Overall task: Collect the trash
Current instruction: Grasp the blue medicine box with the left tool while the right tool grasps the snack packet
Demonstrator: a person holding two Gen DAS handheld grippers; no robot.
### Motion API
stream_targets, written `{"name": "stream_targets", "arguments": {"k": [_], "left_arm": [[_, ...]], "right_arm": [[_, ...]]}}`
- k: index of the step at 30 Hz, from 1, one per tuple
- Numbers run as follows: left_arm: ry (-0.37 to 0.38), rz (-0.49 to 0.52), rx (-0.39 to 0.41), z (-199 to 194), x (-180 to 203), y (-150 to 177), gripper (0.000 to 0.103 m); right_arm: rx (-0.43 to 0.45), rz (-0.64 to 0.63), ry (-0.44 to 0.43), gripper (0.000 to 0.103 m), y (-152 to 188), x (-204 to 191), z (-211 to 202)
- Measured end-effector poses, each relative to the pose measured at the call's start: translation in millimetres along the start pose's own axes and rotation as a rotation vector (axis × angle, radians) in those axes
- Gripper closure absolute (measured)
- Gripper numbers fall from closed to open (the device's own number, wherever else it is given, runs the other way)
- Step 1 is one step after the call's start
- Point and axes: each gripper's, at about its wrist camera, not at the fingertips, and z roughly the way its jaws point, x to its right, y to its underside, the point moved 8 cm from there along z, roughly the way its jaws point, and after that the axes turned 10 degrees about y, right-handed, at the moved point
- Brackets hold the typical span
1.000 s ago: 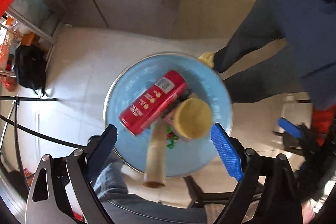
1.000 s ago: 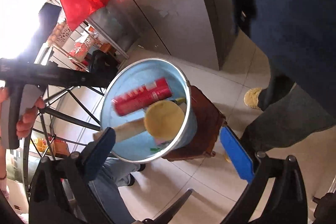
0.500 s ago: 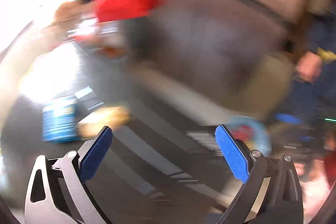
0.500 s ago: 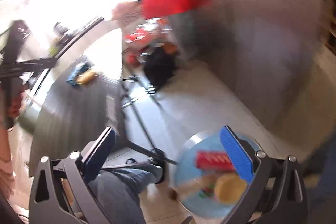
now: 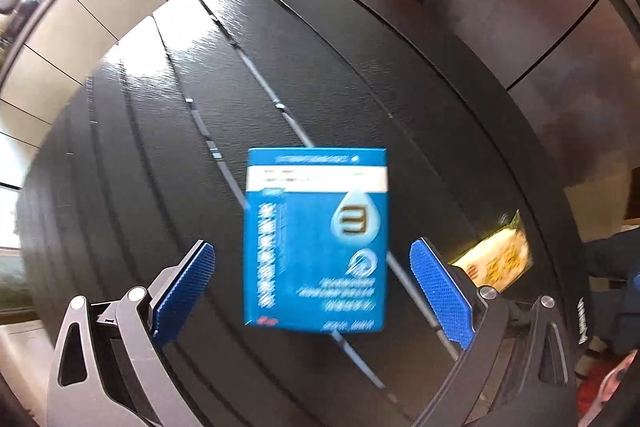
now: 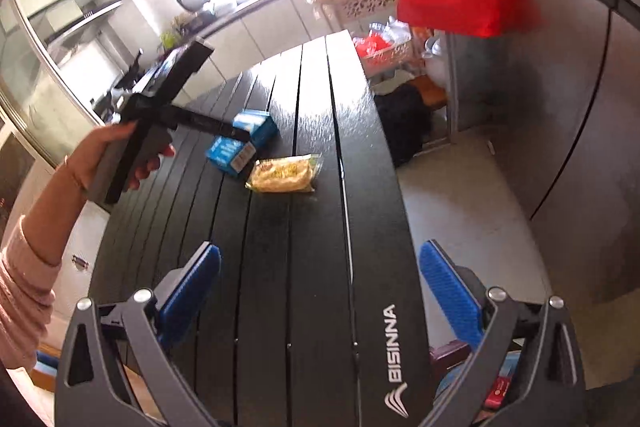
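Hovering above the black slatted table [image 5: 400, 75], the left gripper [image 5: 312, 291] stands spread wide, straddling the blue box [image 5: 316, 243] without touching it. The box lies flat on the table, its long axis running away from the jaws. The right gripper [image 6: 320, 291], also spread and empty, sits well back from the box; the snack packet [image 6: 284, 175] lies just beside it.
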Motion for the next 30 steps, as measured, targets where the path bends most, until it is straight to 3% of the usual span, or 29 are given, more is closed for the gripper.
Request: {"name": "stream_targets", "arguments": {"k": [5, 10, 15, 17, 21, 24, 27, 30], "left_arm": [[0.026, -0.037, -0.024, 22.6, -4.3, -4.9, 0.008], [0.036, -0.061, -0.021, 29.8, -12.2, -1.7, 0.028], [0.056, -0.063, -0.011, 23.4, -12.4, 8.8, 0.03], [0.098, -0.07, 0.008, 17.5, -13.1, 11.2, 0.03], [0.222, -0.085, 0.092, -14.6, -23.3, 33.8, 0.03], [0.31, -0.108, 0.165, -50.2, -31.8, 62.2, 0.03], [0.376, -0.139, 0.231, -85.9, -43.8, 95.4, 0.03], [0.379, -0.183, 0.269, -107.9, -60.0, 123.6, 0.03]], "right_arm": [[-0.037, -0.034, 0.01, 0.003, -0.3, -6.9, 14.8], [-0.051, -0.113, 0.029, 0.003, -6.8, -18.3, 24.4], [-0.107, -0.196, 0.001, 0.003, -16.6, -32.4, 40.0], [-0.134, -0.273, -0.004, 0.003, -22.3, -41.3, 48.6], [-0.16, -0.591, 0.024, 0.003, -34.7, -71.9, 71.0], [-0.218, -0.806, -0.004, 0.003, -34.6, -93.1, 95.3], [-0.331, -0.925, -0.051, 0.003, -32.9, -108.4, 124.6], [-0.405, -0.997, -0.066, 0.003, -31.9, -117.6, 149.5]]}}
